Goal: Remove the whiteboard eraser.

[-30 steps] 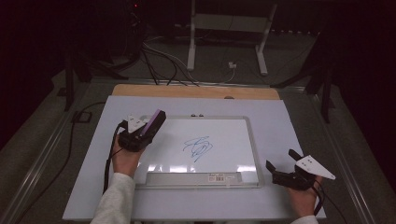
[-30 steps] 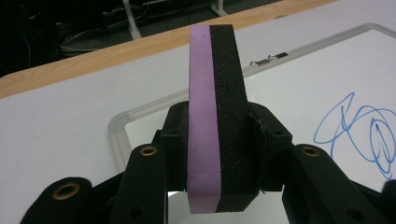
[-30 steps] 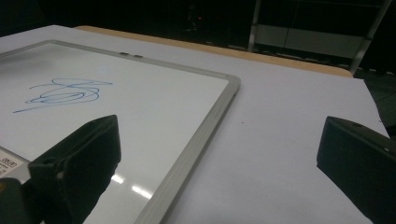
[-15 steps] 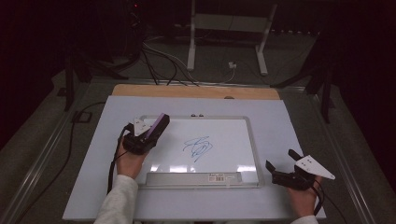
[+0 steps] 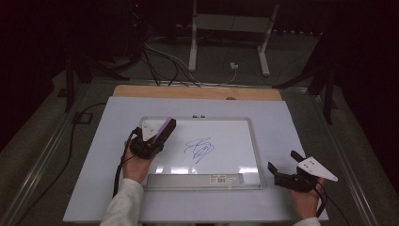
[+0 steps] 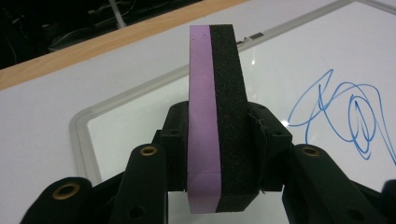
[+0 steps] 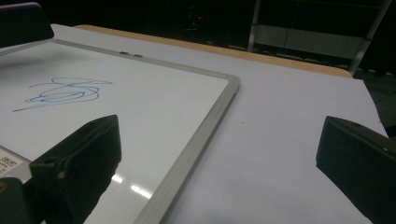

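Left gripper (image 6: 217, 140) clamps a purple-and-black eraser (image 6: 217, 116) upright between its jaws, over the whiteboard (image 5: 235, 141) left of the blue scribble (image 5: 200, 148). Right gripper (image 5: 291, 172) jaws apart, empty.

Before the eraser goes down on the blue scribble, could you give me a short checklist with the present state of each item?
1. Eraser clamped in the left gripper: ok.
2. Black felt face turned toward the scribble: ok in the left gripper view.
3. Eraser touching the whiteboard: cannot tell.
4. Path from eraser to scribble free of objects: ok.
5. Right gripper open and off the whiteboard, beside its right edge: ok.
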